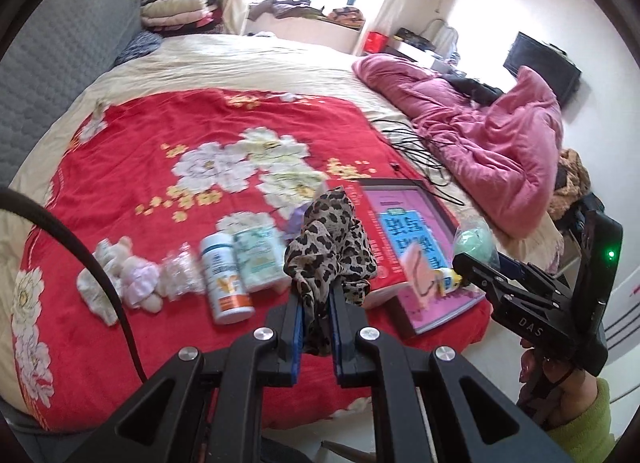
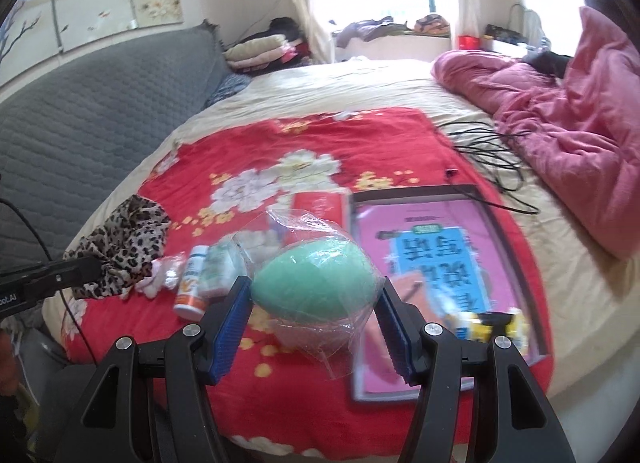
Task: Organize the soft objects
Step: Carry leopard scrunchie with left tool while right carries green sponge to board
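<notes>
My left gripper (image 1: 318, 297) is shut on a leopard-print cloth (image 1: 328, 239), which bunches up above the blue pads and hangs over the red floral blanket (image 1: 168, 119). My right gripper (image 2: 314, 291) is closed on a green egg-shaped sponge (image 2: 320, 267) in clear plastic wrap, lifted off the bed. In the left wrist view the right gripper (image 1: 466, 269) shows at the right edge with the sponge (image 1: 476, 243). The right wrist view has the left gripper (image 2: 86, 269) and the cloth (image 2: 128, 239) at the left.
On the blanket lie a small plush toy (image 1: 134, 279), a white bottle (image 1: 226, 283), a tissue pack (image 1: 258, 259) and a pink book (image 1: 416, 231) with a small yellow item (image 1: 448, 283). Black cables (image 1: 420, 147) and a pink quilt (image 1: 492, 131) lie to the right; a grey headboard (image 1: 60, 51) stands at the left.
</notes>
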### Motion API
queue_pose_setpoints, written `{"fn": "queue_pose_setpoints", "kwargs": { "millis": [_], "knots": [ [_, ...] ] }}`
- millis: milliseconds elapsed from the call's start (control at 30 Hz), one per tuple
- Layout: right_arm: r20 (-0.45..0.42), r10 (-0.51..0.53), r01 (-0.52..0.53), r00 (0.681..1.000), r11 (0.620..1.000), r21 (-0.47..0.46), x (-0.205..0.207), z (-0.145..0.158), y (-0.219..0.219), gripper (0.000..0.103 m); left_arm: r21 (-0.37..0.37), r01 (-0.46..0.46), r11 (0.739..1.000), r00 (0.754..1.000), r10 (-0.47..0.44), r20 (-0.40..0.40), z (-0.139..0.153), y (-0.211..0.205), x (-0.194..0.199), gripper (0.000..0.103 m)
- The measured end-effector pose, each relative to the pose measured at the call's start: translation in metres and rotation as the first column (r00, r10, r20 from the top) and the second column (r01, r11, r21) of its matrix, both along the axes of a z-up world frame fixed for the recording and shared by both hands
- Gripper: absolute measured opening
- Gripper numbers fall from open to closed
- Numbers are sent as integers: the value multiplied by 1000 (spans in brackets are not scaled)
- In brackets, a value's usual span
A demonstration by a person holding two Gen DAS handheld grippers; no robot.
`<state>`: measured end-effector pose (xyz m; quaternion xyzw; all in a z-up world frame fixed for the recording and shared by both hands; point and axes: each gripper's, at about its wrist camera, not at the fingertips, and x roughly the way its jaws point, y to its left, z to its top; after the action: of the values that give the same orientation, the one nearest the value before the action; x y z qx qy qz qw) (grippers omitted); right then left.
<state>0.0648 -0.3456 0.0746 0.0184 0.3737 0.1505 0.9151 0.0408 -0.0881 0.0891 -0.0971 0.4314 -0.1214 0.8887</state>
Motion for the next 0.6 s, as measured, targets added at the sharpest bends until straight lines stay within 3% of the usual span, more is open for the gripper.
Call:
{"fn": "queue_pose_setpoints", "kwargs": {
  "millis": [367, 600],
  "knots": [
    [30, -200, 199, 979, 980, 11, -2, 11, -92, 63, 14, 135, 991, 990, -135, 35, 13, -69, 15, 11],
    [27, -261, 261, 965, 965, 10, -5, 9, -126, 63, 23, 232, 972, 973, -232, 12, -2, -115, 24, 11]
  ]
}}
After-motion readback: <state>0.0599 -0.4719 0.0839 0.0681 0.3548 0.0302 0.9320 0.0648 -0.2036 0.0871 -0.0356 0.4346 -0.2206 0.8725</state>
